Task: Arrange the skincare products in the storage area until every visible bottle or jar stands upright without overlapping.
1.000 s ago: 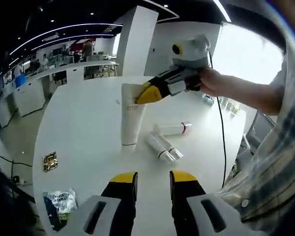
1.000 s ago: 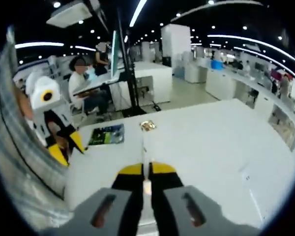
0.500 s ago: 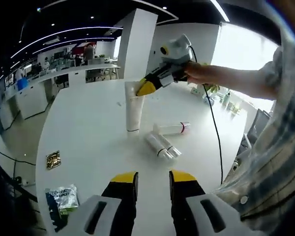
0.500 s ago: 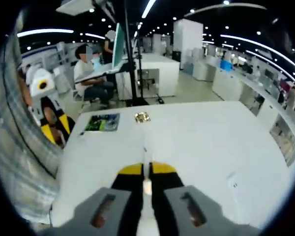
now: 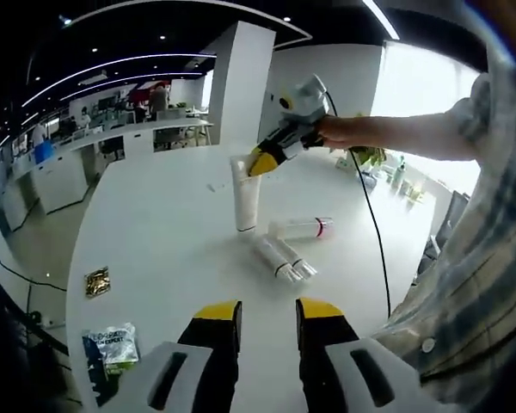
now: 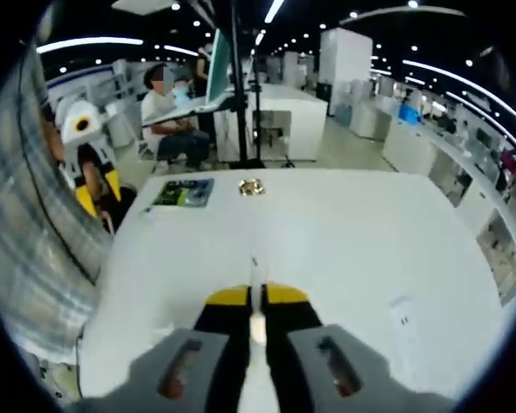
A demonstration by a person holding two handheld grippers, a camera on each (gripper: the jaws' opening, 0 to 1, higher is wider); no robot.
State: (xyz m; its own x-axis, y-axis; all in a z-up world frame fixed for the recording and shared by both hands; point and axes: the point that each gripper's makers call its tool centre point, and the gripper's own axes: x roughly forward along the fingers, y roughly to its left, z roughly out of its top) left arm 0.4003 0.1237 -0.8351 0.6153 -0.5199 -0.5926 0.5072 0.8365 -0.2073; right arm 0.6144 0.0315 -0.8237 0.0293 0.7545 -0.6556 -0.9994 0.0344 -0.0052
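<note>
Standing a white squeeze tube [image 5: 245, 200] upright near the middle of the white table [image 5: 146, 232], right gripper [image 5: 262, 161] clamped on its flat crimped top edge; left gripper [image 5: 267, 315] hanging back near the table's edge, jaws apart and empty. Next, likely: settle the cap end flat, release without tipping, then lift the slim smooth bottles lying just beside: a red-banded bottle [image 5: 301, 228] and a touching pair [image 5: 282, 259].
</note>
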